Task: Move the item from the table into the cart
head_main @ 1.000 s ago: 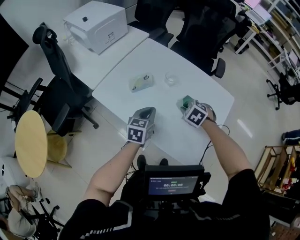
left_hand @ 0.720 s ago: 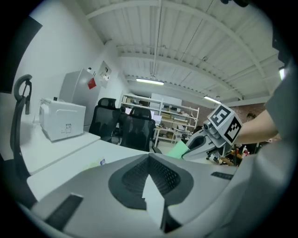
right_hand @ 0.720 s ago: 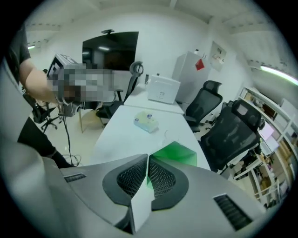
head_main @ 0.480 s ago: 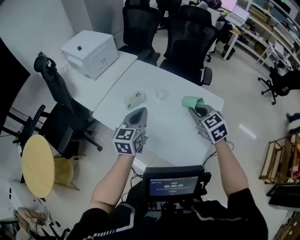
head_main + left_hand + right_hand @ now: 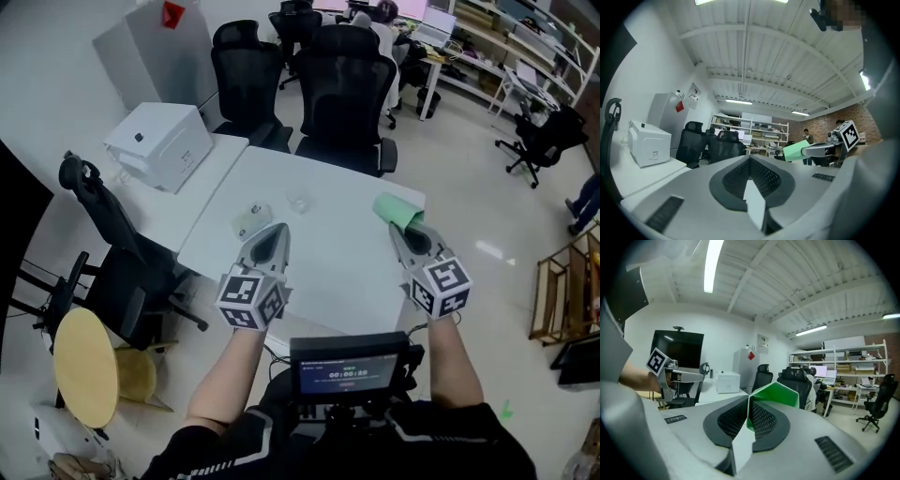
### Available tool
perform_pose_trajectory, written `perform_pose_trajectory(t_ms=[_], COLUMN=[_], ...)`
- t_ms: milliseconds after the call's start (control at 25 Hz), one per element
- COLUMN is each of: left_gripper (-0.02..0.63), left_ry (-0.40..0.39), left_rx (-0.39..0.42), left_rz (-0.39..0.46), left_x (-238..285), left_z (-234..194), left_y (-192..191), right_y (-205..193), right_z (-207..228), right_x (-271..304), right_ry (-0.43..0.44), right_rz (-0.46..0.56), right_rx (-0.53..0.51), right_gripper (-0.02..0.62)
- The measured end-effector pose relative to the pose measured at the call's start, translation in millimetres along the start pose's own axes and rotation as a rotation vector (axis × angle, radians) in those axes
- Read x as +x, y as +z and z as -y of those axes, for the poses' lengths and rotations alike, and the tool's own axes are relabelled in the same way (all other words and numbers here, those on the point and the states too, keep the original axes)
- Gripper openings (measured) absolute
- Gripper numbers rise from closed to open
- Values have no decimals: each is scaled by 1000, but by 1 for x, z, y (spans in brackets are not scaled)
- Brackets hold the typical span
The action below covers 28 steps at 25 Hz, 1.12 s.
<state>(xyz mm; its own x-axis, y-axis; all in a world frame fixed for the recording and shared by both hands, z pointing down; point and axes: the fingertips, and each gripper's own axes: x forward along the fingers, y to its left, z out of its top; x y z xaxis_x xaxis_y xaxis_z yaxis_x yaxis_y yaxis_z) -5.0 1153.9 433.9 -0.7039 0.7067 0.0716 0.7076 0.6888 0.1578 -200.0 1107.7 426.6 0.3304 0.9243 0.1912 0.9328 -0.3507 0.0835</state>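
1. Right gripper (image 5: 748, 401): jaws clamped on green pack (image 5: 782, 391). Pack sticks out past the tips, held up in the air over the far right corner of the white table (image 5: 323, 267).
2. Left gripper (image 5: 750, 160): jaws pressed together, nothing between them; held above the table's near left part.
3. On table, far left: small packet (image 5: 251, 221) and clear cup (image 5: 299, 200), near each other, well apart from the pack.
4. Adjoining table, left: white box (image 5: 159, 145).
5. Behind table: 2 black chairs (image 5: 345, 94).
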Motion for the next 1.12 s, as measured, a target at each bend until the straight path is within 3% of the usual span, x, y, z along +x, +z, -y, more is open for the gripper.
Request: perform_pose_trajectory(t_ms=[280,360,440,560,680,840,1000,1120], left_gripper=[0,0,0,0,0,0,0,0], left_ry=[-62,-48,-82,-222,-305,-499,-689,-862], left_rx=[55,73,67,96,166,164,135,160], left_rz=[20,25,6,-24,-32,-78,-56,-27], left_x=[26,31,35,46,52,54,38,3], left_z=[76,107,143,193,232,300,408,504], left_y=[10,13,16,17,4,-20,-19,-20], right_y=[9,20,31,30,18,4,-5,-18], right_z=[38,54,70,91,98,102,103,92], right_x=[-67,-96,-129,-184,-232,-302,-411,-511], right_ry=[-69,-67,-93,-225,-335,-502,-681,-817], right_rz=[73,97,115,138,135,121,112,106], right_rx=[55,40,25,80,78,68,76,96], right_gripper=[3,3,3,3,3,3,3,3])
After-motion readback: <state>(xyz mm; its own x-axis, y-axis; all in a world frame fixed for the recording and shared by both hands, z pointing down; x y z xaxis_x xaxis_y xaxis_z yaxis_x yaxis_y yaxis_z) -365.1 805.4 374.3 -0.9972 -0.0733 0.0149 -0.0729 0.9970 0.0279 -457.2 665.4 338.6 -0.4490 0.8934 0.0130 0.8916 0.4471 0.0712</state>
